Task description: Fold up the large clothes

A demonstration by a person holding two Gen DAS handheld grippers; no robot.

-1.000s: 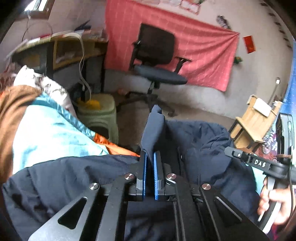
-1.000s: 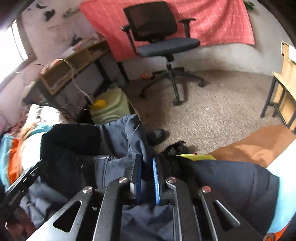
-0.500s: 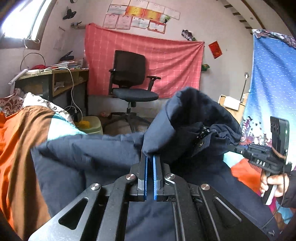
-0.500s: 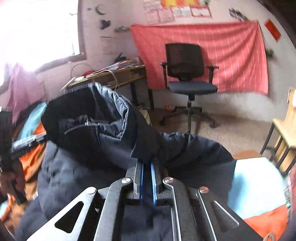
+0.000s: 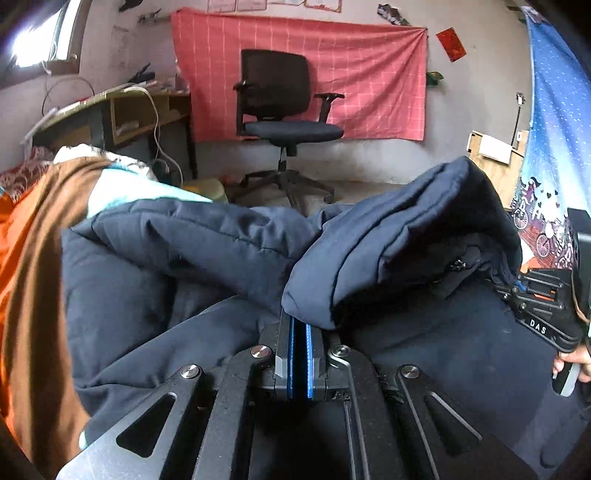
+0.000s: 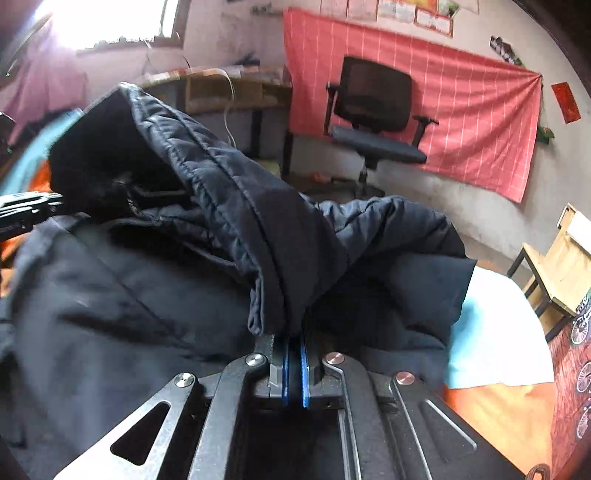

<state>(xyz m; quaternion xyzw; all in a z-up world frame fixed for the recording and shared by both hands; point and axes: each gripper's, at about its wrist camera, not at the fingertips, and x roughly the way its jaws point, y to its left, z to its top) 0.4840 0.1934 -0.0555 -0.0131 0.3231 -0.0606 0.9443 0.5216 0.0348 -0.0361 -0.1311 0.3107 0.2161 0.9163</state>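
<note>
A black office chair [image 5: 286,122] stands on the grey floor [image 5: 354,186] against a far plaster wall [image 5: 476,96] hung with a pink checked cloth [image 5: 369,85], a cluttered wooden desk [image 5: 122,110] to its left under a bright window [image 6: 107,22], and a wooden stool [image 6: 561,266] at right.
</note>
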